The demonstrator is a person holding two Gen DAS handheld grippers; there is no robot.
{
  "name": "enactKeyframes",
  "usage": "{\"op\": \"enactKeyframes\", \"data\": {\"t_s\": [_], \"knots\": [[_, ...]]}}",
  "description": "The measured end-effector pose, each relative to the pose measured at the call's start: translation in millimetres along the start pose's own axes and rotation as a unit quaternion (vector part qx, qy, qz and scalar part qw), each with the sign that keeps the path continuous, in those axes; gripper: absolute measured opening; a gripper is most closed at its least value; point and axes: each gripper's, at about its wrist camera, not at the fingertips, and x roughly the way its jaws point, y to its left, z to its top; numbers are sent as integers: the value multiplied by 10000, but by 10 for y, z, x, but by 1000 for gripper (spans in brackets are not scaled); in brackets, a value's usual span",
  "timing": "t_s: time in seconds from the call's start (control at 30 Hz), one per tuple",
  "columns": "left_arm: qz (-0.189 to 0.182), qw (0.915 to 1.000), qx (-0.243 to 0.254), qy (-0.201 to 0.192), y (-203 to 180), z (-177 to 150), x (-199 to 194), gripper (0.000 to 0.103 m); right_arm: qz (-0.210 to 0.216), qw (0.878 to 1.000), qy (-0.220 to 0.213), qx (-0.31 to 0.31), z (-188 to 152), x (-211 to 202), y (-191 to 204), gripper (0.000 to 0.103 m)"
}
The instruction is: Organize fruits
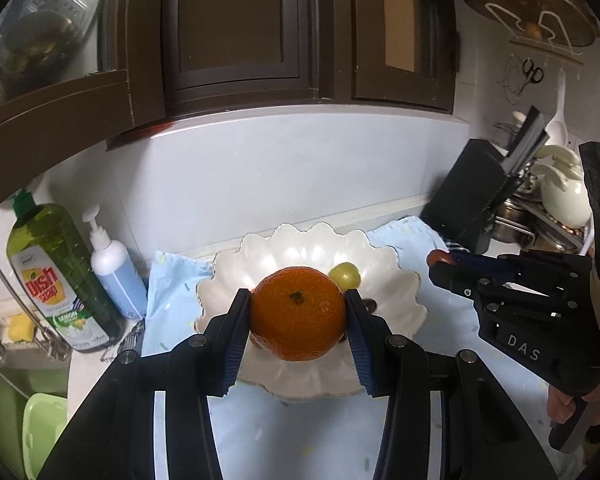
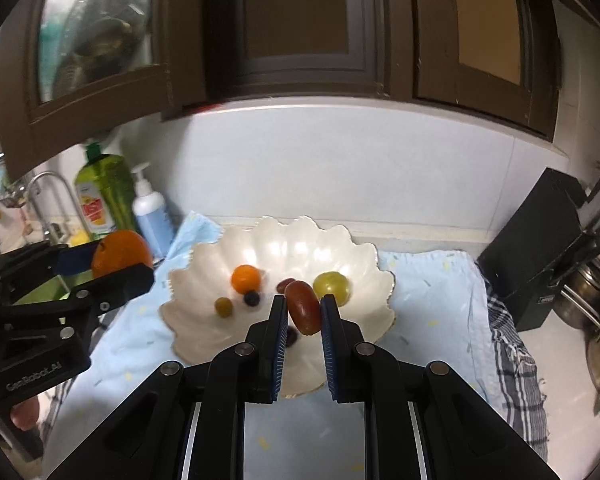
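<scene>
The scalloped, glossy white bowl point(image 2: 364, 264) sits on a blue cloth point(image 2: 428, 280). Above its near rim, the left gripper point(image 1: 298, 316) clamps a dimpled mandarin point(image 1: 298, 314); the right gripper point(image 2: 303, 308) pinches a smooth oblong red grape point(image 2: 303, 307). Squeezing harder could burst it, and either fruit might roll off the bowl's slick curve.

the left gripper point(image 1: 298, 314) is held level over the bowl with its blue-padded fingers point(image 1: 236, 336) clamped on a mandarin point(image 1: 298, 314), while the right gripper point(image 2: 303, 308), in a person's hand point(image 1: 580, 404), pinches a red grape tomato point(image 2: 303, 306).
</scene>
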Motion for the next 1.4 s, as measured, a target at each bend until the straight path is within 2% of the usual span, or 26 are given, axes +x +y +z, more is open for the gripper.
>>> {"op": "enactKeyframes", "data": {"t_s": [0.43, 0.8, 1.03, 1.07, 1.17, 1.2, 1.23, 1.27, 1.33, 1.4], "knots": [[34, 9986, -5, 527, -4, 284, 722, 46, -53, 9980, 622, 109, 249, 619, -201, 18], [-49, 9924, 3, 1233, -39, 276, 1407, 46, -173, 9929, 1174, 96, 268, 1117, -305, 18], [-17, 9884, 53, 1518, -61, 241, 1636, 46, -213, 9897, 1408, 169, 223, 1311, -358, 18], [-16, 9876, 53, 1572, -57, 234, 1664, 47, -210, 9893, 1436, 170, 216, 1336, -357, 18], [80, 9886, 89, 1502, -32, 251, 1658, 66, -316, 9888, 1449, 179, 208, 1378, -341, 19], [133, 9891, 96, 1462, -22, 261, 1637, 70, -337, 9884, 1465, 197, 206, 1387, -341, 24], [194, 9894, 88, 1434, -9, 272, 1621, 71, -360, 9880, 1482, 224, 201, 1395, -344, 39], [283, 9898, 69, 1392, 12, 283, 1594, 73, -446, 9876, 1479, 262, 194, 1396, -347, 43], [419, 9901, 90, 1339, 48, 298, 1541, 75, -520, 9883, 1410, 247, 181, 1382, -343, 45], [576, 9899, 134, 1288, 67, 300, 1493, 83, -553, 9878, 1426, 306, 165, 1371, -334, 50]]}}
